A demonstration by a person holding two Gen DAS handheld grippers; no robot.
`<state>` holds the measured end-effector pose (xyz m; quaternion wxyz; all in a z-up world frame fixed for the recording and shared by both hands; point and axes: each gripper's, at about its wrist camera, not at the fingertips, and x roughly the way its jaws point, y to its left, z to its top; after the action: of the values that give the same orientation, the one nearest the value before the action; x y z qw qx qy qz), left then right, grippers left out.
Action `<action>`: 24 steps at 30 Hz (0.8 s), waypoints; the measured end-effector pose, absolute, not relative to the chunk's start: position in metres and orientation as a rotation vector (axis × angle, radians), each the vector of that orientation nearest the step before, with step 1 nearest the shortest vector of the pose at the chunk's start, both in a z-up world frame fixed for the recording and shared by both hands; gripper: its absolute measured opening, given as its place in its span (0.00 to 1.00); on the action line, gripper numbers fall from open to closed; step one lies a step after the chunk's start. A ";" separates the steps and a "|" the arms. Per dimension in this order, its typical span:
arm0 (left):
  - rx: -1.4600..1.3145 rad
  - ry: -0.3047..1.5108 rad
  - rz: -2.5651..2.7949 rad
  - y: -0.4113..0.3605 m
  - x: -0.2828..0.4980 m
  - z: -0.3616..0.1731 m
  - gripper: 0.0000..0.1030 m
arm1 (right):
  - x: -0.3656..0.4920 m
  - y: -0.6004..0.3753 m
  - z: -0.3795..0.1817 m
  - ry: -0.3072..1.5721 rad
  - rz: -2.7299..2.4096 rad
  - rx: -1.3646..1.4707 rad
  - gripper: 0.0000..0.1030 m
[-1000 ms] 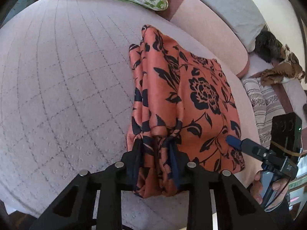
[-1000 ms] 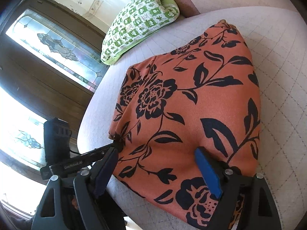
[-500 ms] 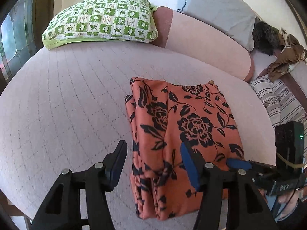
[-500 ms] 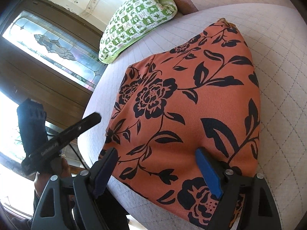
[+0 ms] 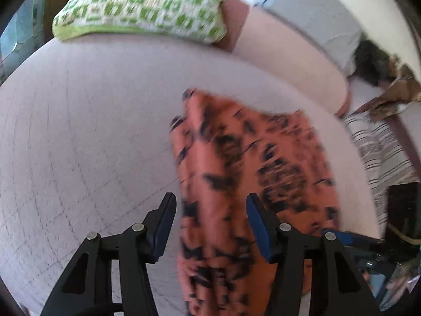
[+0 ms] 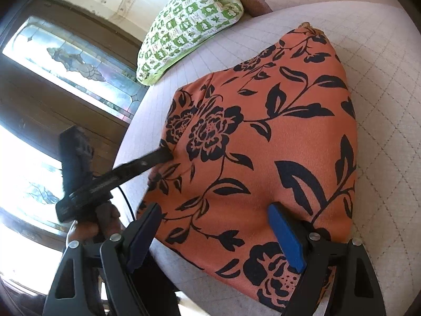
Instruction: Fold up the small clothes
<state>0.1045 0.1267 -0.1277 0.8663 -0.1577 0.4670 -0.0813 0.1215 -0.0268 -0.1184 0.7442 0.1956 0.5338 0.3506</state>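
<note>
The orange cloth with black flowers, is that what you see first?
Yes: the orange flowered cloth lies folded on the pale quilted cushion, in the middle of both views. A green checked pillow sits behind it. The black left gripper and right gripper hang open over the cloth's near edge.

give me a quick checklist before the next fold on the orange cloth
1. Left gripper free of the cloth: ok; its jaws have just been opening and the pads stand apart, with cloth lying below the gap, not pinched.
2. Right gripper open: ok; jaws wide, nothing pinched.
3. Cloth fully on the cushion: ok, though its near edge lies close to the cushion's rim.
4. Cloth flat and squared: cannot tell; the left view is blurred, and the right view shows a ridge near the left gripper's tip.
5. Pillow clear of the cloth: ok.
</note>
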 end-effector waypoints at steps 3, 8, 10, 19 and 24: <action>-0.371 0.955 -0.200 0.132 0.110 -0.123 0.55 | 0.124 -0.035 -0.099 1.105 0.777 0.440 0.83; -0.485 0.986 -0.217 0.143 0.118 -0.135 0.64 | 0.148 -0.076 -0.083 1.017 0.658 0.489 0.85; -0.482 1.005 -0.242 0.139 0.119 -0.144 0.65 | 0.165 -0.089 -0.101 1.054 0.578 0.529 0.85; -0.436 1.042 -0.272 0.134 0.120 -0.152 0.32 | 0.185 -0.070 -0.164 1.213 0.610 0.571 0.75; -0.523 1.065 -0.261 0.140 0.124 -0.162 0.65 | 0.188 -0.074 -0.162 1.186 0.551 0.597 0.76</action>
<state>0.1237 0.1403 -0.1623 0.8210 -0.2458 0.5005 -0.1225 0.1878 -0.0738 -0.1621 0.7526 0.2733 0.5434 0.2525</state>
